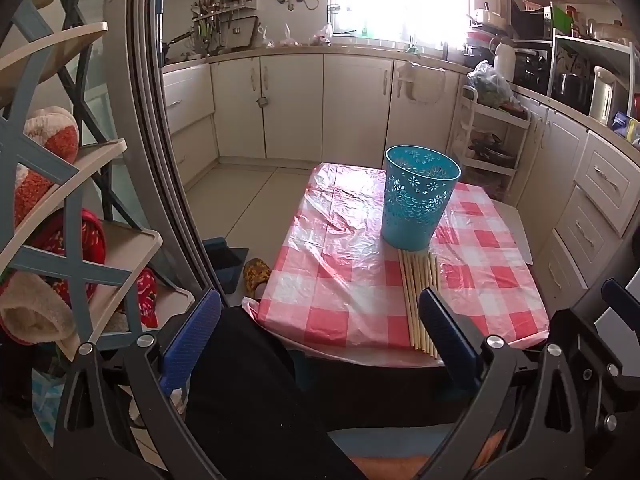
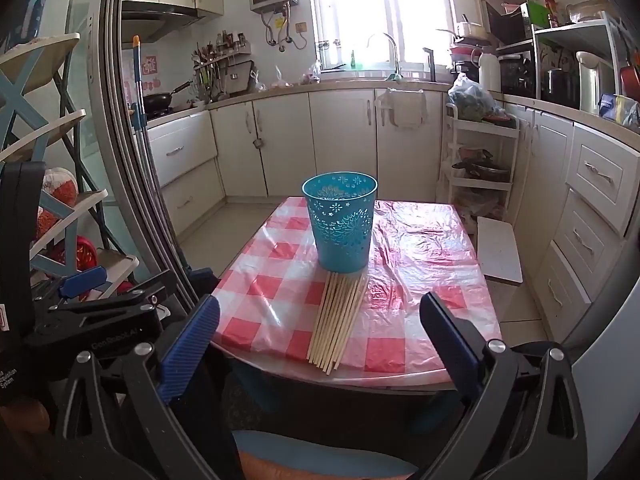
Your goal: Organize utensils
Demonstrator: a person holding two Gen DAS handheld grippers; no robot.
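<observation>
A blue perforated plastic holder (image 1: 419,197) stands upright on a small table with a red-and-white checked cloth (image 1: 336,280). Several pale wooden chopsticks (image 1: 418,300) lie side by side on the cloth, from the holder's base to the near table edge. In the right wrist view the holder (image 2: 341,226) is at the centre and the chopsticks (image 2: 338,322) fan toward me. My left gripper (image 1: 320,320) is open and empty, held before the near table edge. My right gripper (image 2: 320,326) is open and empty, also short of the table. The left gripper's body shows at the left of the right wrist view.
A shelf rack with slippers (image 1: 60,216) and a sliding door frame (image 1: 160,152) stand close on the left. White kitchen cabinets (image 2: 340,140) run along the back and right. A white trolley (image 2: 476,160) and a white board (image 2: 500,248) sit right of the table.
</observation>
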